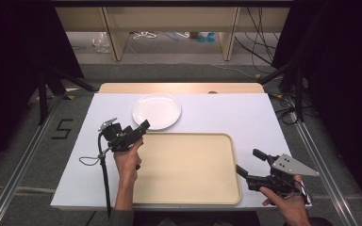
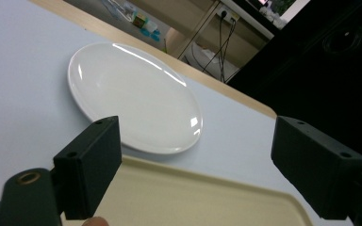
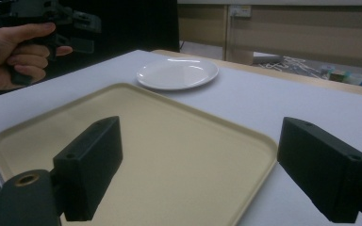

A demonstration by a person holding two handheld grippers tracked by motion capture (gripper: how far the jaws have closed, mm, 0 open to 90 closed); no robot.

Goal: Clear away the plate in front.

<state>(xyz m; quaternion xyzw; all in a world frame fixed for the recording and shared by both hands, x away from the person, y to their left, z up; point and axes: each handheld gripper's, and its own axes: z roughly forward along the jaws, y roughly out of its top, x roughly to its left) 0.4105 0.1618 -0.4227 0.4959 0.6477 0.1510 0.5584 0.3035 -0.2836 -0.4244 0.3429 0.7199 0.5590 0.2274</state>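
White table (image 1: 217, 117) — left tool (image 1: 143, 126) (jaws apart) near plate (image 1: 156, 111).

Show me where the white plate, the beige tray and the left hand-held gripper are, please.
white plate (image 1: 156, 111), high view, centre of its flat well.
beige tray (image 1: 188, 165), high view, bare middle of its floor.
left hand-held gripper (image 2: 195, 165), left gripper view, midway between its open jaws.

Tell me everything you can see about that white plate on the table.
The white plate is round, shallow and glossy, perhaps ceramic, with bright highlights on its surface. It is empty and looks clean. It lies flat and right way up on the white table top, toward the far edge, just beyond the far left corner of the beige tray. Nothing grips it; the left hand-held gripper is close by with open jaws.
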